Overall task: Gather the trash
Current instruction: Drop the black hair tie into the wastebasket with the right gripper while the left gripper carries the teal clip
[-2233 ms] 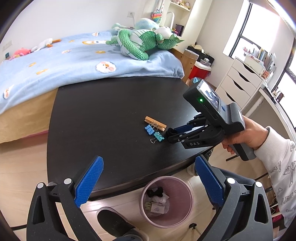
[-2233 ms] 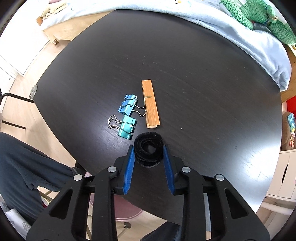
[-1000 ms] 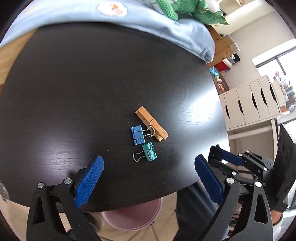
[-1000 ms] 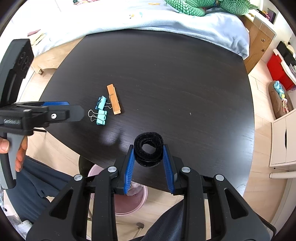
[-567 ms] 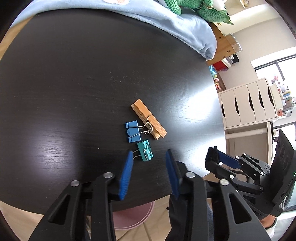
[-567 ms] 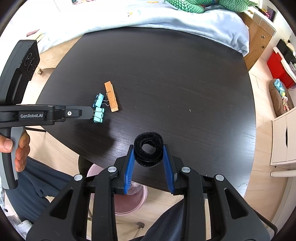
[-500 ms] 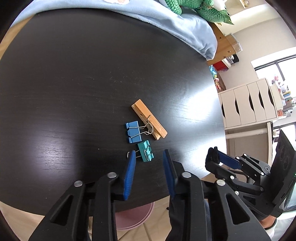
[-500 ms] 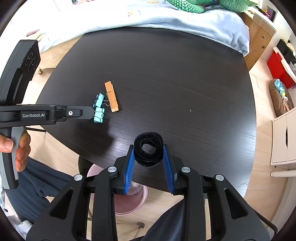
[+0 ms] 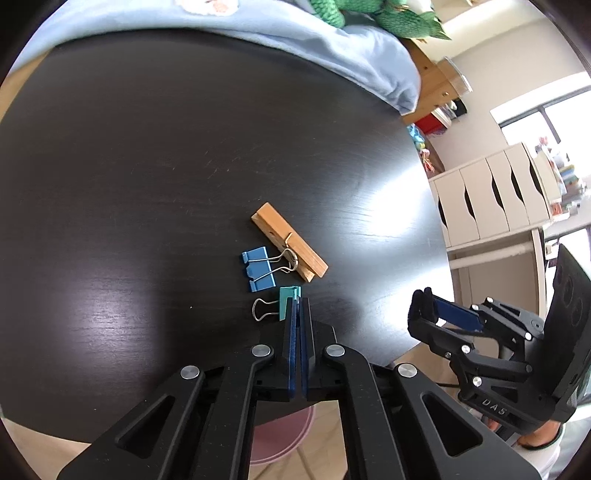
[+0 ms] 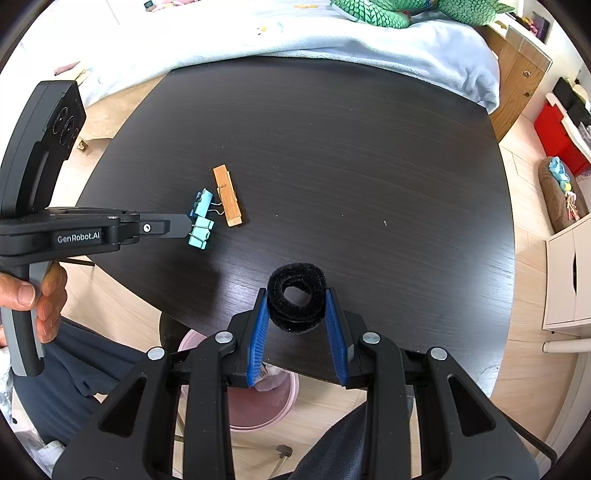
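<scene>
On the black round table [image 9: 147,166] lie a wooden clothespin [image 9: 290,242], a blue binder clip [image 9: 258,269] and a teal binder clip [image 9: 285,304]. My left gripper [image 9: 297,301] is shut, its blue pads pressed together on the teal clip's right edge; the clip's wire handle sticks out to the left. In the right wrist view the left gripper [image 10: 184,225] meets the teal clip [image 10: 199,232] from the left. My right gripper [image 10: 295,291] is shut on a black fuzzy strap roll [image 10: 280,280], held above the table's near edge.
A pink trash bin [image 10: 258,406] stands on the floor under the table's near edge, also in the left wrist view [image 9: 280,439]. A bed with a light blue blanket [image 10: 332,33] borders the far side. White drawers [image 9: 491,195] stand at the right.
The left gripper's jaws went from wide open to fully shut at the teal clip, which has tipped a little. The right gripper and its black roll have stayed put.
</scene>
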A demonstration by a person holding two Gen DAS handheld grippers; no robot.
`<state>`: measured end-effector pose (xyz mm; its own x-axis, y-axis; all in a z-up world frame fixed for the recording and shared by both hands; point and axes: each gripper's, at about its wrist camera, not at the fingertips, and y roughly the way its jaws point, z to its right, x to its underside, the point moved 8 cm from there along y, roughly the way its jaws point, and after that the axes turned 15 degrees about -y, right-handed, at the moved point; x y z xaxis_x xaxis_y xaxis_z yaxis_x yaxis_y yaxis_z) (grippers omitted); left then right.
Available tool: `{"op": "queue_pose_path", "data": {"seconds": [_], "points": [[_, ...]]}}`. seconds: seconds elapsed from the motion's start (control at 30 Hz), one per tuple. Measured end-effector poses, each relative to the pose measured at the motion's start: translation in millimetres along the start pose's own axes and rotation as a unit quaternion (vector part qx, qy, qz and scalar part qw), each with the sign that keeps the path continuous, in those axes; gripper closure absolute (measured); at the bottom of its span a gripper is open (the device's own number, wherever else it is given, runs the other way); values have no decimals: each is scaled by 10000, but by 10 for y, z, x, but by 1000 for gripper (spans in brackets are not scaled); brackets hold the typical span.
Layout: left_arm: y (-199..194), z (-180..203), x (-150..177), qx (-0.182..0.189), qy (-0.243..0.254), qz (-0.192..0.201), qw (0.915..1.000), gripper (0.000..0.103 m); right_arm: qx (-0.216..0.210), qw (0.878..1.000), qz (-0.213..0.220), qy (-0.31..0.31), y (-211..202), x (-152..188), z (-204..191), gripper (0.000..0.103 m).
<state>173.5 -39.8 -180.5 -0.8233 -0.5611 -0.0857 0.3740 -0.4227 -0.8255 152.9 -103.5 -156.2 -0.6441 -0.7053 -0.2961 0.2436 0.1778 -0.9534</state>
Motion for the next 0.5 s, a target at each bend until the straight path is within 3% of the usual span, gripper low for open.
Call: {"op": "queue_pose_path", "data": {"seconds": [0.23, 0.5], "points": [[-159, 119, 107, -279, 784, 280, 9961, 102, 13, 9996, 285, 82, -157, 3, -75, 73], [-486, 292, 372, -499, 1774, 683, 9805, 103, 157, 9982, 584, -12, -391, 102, -256, 73]]}}
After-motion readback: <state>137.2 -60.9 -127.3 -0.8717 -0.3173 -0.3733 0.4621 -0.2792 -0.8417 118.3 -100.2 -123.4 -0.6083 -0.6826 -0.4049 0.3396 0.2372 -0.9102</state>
